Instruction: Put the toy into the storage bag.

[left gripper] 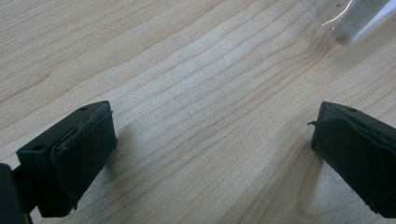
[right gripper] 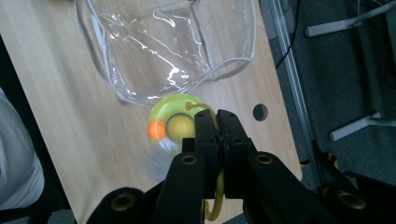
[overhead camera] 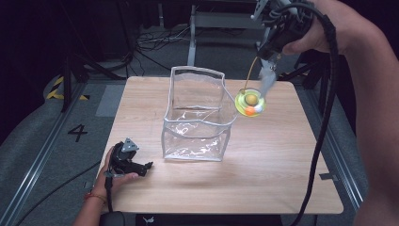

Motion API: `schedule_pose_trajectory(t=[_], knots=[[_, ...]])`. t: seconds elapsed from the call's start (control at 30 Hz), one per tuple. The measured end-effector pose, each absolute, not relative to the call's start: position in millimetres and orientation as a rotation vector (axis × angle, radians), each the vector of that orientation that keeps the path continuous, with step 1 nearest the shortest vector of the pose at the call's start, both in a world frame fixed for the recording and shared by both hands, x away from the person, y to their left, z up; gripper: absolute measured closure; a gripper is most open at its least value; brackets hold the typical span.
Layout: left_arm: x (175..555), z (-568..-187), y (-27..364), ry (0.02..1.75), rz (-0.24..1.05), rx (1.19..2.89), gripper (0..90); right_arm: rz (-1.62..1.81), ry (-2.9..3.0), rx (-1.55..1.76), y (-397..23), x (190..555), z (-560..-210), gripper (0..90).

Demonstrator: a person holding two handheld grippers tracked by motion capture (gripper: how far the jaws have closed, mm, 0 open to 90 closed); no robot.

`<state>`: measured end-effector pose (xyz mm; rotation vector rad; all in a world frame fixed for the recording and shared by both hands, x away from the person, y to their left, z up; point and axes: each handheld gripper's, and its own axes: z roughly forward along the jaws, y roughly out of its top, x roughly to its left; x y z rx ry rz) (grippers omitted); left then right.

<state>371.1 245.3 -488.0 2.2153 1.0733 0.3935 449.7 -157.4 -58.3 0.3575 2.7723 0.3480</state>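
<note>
From the high view we find the right gripper (overhead camera: 272, 52) raised above the far right corner of the desk (overhead camera: 263, 179), its fingers pinching a yellow cord (overhead camera: 250, 73) from which a round yellow-green toy (overhead camera: 251, 103) hangs straight down. The toy sits in the air just beside the right rim of the clear plastic bag (overhead camera: 197, 115), which stands open-topped at the middle of the desk; we judge that the coming move turns on carrying the toy leftward over that opening. The left gripper (overhead camera: 128, 162) rests on the near left corner, well apart from the toy, so the right hand is plainly the nearer. In the left gripper view the fingers (left gripper: 74, 158) are spread wide over bare wood, with a corner of the bag (left gripper: 345, 18) at the upper right. In the right gripper view the fingers (right gripper: 229, 135) are pressed together on the cord (right gripper: 215, 205), the toy (right gripper: 175, 123) hangs blurred directly below them, and the bag's mouth (right gripper: 168, 51) lies just beyond it.
</note>
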Motion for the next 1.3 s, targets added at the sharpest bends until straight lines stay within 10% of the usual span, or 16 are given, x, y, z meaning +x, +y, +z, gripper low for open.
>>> schedule_pose_trajectory(t=[1.3], knots=[[371.5,-487.9,245.4,1.069,0.392,2.219,0.2,0.356,2.832,0.178,-61.8,465.5,-79.6,88.0]])
